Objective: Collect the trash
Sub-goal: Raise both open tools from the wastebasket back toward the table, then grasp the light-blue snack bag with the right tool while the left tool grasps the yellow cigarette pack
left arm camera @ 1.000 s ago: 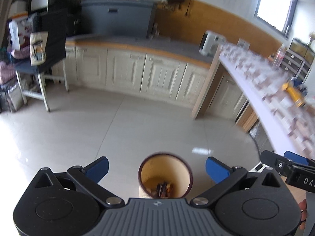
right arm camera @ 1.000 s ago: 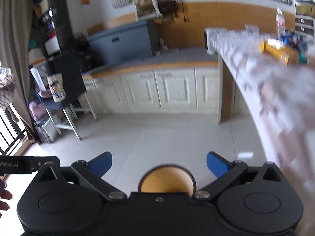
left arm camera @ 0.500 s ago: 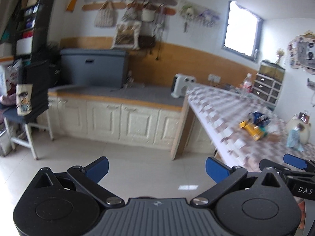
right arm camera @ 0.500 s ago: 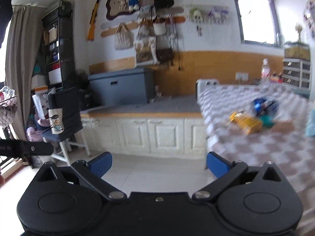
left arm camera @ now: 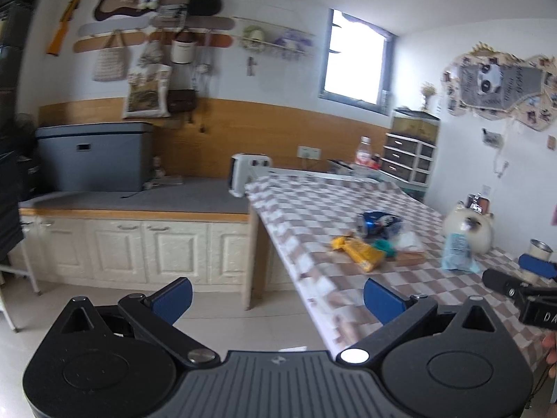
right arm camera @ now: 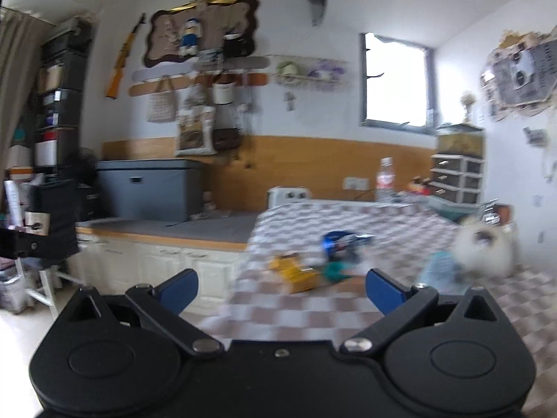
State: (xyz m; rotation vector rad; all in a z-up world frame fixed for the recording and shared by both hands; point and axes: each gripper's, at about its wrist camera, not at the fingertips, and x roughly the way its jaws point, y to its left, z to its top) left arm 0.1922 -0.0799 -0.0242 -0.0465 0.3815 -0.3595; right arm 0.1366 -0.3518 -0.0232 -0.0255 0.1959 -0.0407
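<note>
Trash lies in a cluster on the checkered table [left arm camera: 313,205]: a yellow wrapper [left arm camera: 360,252], a blue crumpled packet [left arm camera: 377,223], a teal scrap [left arm camera: 384,246] and a light blue bag [left arm camera: 457,252]. In the right wrist view the same yellow wrapper [right arm camera: 296,273], blue packet [right arm camera: 341,242] and light blue bag [right arm camera: 440,273] show, blurred. My left gripper [left arm camera: 276,296] is open and empty, short of the table's near edge. My right gripper [right arm camera: 280,292] is open and empty, facing the cluster from a distance. The right gripper also shows in the left wrist view [left arm camera: 522,278].
A white cat-shaped jar [left arm camera: 470,230] and a metal cup [left arm camera: 539,247] stand at the table's right. A bottle [left arm camera: 363,151] and drawer unit [left arm camera: 409,160] stand at the far end. A counter [left arm camera: 139,198] with cabinets runs along the left wall, bearing a grey box [left arm camera: 94,160].
Both views have swung up from the floor and the bin below to the table top. The bin has dropped out of view. Both grippers stay open.
</note>
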